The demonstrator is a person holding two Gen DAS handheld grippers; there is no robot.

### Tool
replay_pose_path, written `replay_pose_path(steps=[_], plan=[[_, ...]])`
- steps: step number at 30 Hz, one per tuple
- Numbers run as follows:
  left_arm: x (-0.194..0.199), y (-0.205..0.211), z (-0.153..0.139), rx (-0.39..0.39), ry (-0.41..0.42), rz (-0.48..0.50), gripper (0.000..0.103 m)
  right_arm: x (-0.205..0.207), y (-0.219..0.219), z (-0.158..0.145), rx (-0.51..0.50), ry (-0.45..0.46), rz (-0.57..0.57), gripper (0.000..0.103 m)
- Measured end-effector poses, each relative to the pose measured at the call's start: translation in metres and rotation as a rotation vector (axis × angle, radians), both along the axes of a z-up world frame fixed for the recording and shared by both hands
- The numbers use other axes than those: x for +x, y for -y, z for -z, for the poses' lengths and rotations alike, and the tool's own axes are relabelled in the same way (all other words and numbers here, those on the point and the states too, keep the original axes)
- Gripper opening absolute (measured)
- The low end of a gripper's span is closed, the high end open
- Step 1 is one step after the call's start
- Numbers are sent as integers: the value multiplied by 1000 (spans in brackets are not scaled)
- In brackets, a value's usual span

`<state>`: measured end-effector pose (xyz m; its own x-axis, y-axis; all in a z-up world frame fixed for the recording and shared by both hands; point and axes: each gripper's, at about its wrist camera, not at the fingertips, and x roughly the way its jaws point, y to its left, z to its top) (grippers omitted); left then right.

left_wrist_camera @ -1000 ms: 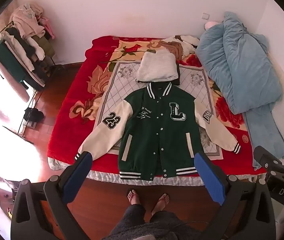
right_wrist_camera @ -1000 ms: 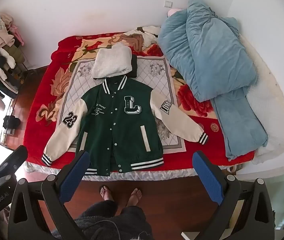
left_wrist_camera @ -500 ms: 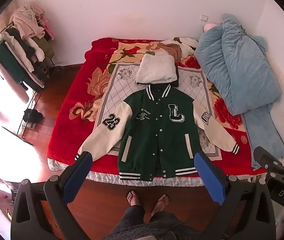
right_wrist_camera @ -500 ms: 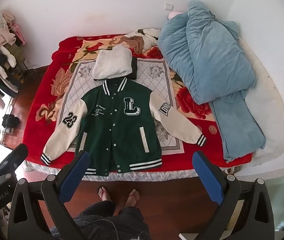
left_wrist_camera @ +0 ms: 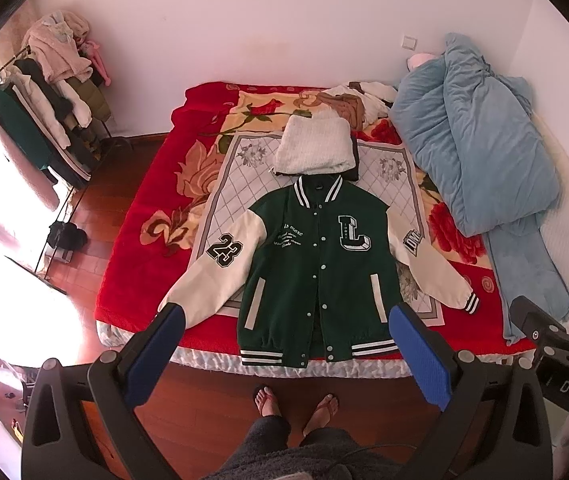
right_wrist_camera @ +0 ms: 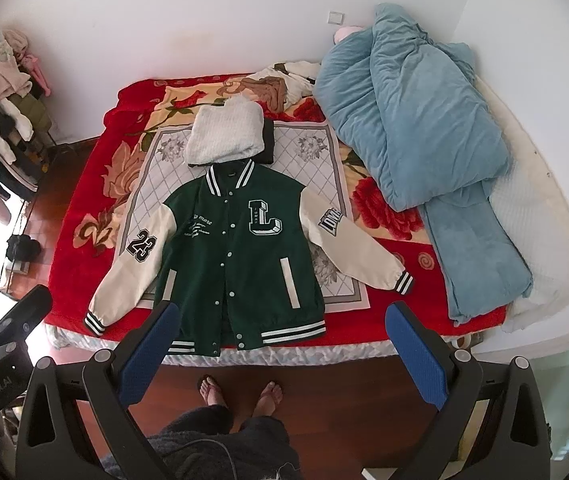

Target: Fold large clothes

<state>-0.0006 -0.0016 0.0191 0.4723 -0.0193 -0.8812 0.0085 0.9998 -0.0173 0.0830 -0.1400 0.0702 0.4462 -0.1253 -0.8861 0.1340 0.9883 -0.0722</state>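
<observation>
On the bed, near its foot edge: varsity jacket, face up, sleeves spread, ready for folding. Above it: left gripper and right gripper, fingers wide apart, holding nothing. Folded white garment beyond the collar.

Folded white knit crowds jacket collar; blue duvet blocks right.

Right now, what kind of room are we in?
Most likely a home bedroom: a bed with a red floral blanket, a bunched blue duvet, and a clothes rack loaded with garments by the wall.
</observation>
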Motion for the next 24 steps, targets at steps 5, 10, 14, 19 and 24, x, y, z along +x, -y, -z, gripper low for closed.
replay_pose_path(steps=[5,10,14,19,24], plan=[[2,0,-3,0,4,3,103,3,0,-3,-2,4,0,103],[3,1,-4,-3,5,3,103,1,-2,-3,-7,9,0,103],[3,2,-4,-2,5,3,103,0,-2,-2,-9,10,1,103],[3,2,-4,-4,7,5,103,0,-4,-4,-8,13,1,103],[3,2,-8,-6,11,8,103,0,-4,-4,-10,14,1,103]])
